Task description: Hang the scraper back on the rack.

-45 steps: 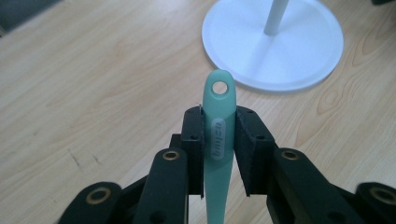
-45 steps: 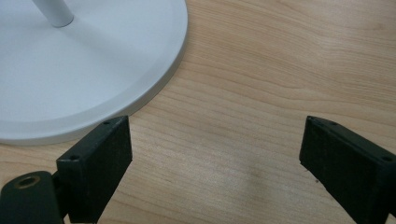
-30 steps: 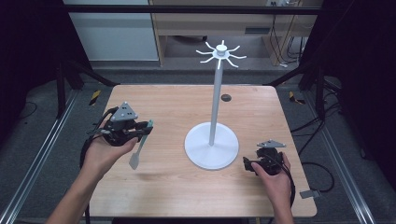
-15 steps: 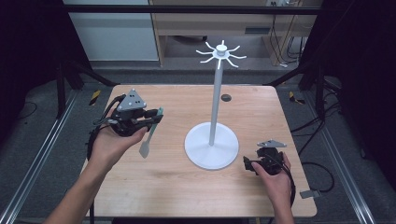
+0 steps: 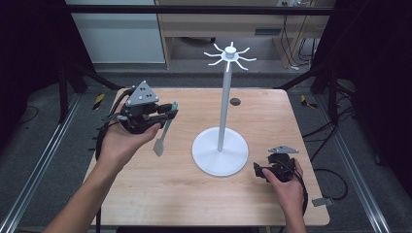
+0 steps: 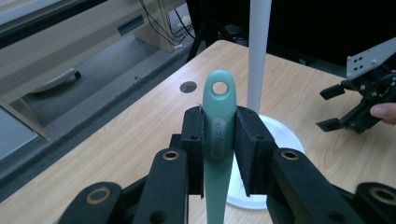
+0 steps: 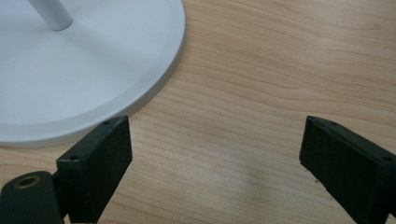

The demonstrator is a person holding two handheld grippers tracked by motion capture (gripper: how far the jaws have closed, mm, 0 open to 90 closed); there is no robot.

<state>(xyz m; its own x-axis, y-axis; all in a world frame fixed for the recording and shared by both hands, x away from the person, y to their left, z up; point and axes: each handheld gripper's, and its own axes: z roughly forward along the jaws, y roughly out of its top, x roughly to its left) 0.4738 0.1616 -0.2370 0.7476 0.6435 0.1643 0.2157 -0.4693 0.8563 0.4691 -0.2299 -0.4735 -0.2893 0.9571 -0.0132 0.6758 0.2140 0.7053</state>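
left gripper view – left gripper (image 6: 219,149) clamps spatula (image 6: 218,140)

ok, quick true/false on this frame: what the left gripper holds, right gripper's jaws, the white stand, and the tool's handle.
1. The left gripper is shut on a teal-handled utensil. True.
2. The utensil already hangs from a hook on the white stand. False: it is held in the air to the left of the stand's pole, and the hooks at the top are bare.
3. The right gripper has its jaws open with nothing between them. True.
4. The stand lies tipped over on the table. False: it stands upright on its round base.
5. The utensil's handle end has a hole. True.
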